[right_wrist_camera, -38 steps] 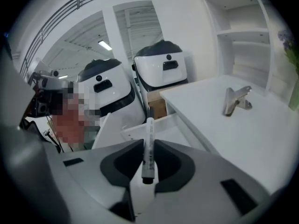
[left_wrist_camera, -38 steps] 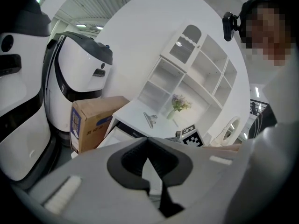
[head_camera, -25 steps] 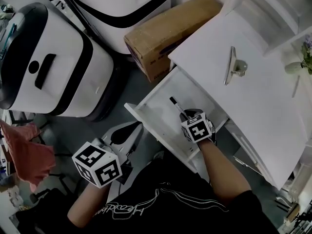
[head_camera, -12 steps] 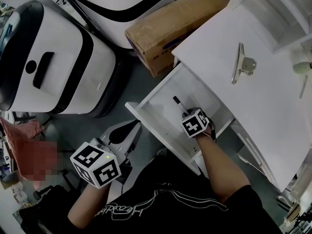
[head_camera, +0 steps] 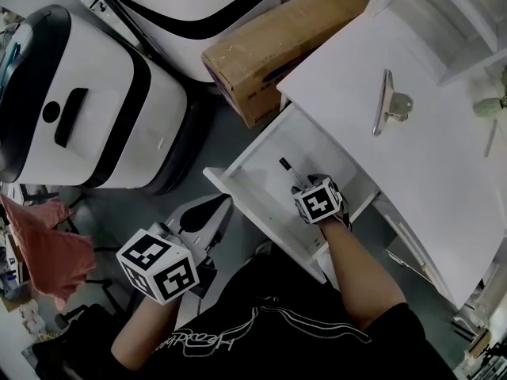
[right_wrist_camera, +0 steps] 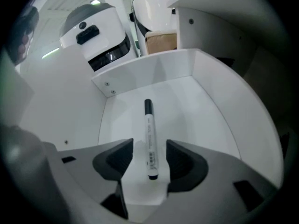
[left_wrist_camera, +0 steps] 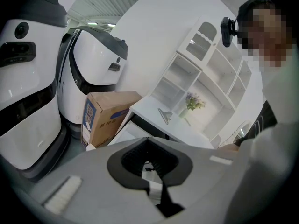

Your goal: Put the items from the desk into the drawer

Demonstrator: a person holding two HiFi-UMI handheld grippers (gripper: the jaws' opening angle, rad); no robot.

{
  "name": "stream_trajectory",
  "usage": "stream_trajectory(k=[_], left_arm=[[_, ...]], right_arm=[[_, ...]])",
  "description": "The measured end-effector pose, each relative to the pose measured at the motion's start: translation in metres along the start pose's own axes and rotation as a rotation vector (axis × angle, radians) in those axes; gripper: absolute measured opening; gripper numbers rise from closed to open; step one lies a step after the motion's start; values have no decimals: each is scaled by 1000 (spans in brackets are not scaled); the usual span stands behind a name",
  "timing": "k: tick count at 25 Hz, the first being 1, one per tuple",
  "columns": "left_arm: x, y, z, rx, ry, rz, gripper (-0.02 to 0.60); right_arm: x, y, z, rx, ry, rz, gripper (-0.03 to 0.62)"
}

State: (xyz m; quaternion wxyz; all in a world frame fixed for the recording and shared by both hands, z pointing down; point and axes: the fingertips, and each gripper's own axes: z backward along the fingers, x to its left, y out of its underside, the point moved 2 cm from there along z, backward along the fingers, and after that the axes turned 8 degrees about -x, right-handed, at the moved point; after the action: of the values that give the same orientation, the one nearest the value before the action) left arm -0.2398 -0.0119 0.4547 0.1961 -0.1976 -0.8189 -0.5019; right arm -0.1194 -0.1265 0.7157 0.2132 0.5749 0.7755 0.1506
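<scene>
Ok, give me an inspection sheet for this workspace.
Surface: white desk, mostly bare; its drawer is pulled open.
Job's things: marker lies on the drawer floor; clip on the desk, not yet moved.
Clutter: vase with flowers and a thin stick at the desk's edge.
Grippers: right gripper is over the marker, its jaws have just been opening, pads clear of it; left gripper is shut and empty, away from the drawer.
Cables: nothing seen.
Surroundings: cardboard box, white machines, shelf unit, pink cloth.
</scene>
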Motion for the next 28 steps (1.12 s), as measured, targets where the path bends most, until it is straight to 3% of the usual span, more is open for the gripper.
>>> stream_trajectory(k=[6, 12, 15, 18, 22, 25, 28], left_arm=[[-15, -4, 4, -13, 57, -25, 7], [-44, -12, 5, -42, 151, -54, 6], [-60, -16, 3, -53, 199, -74, 7], [-81, -19, 2, -62, 251, -87, 7], [-114, -25, 4, -80, 331, -110, 8], [-133, -32, 5, -91, 384, -129, 8], [-152, -40, 6, -102, 423, -148, 8]], right_arm=[[2, -34, 49, -243, 30, -64, 259], [34, -59, 143, -510, -58, -78, 258], [44, -77, 207, -684, -67, -135, 198], [49, -90, 269, -835, -36, -189, 62], [59, -95, 331, -975, -78, -258, 11], [66, -91, 365, -1069, -140, -325, 8], [66, -87, 391, -1109, -130, -329, 8]])
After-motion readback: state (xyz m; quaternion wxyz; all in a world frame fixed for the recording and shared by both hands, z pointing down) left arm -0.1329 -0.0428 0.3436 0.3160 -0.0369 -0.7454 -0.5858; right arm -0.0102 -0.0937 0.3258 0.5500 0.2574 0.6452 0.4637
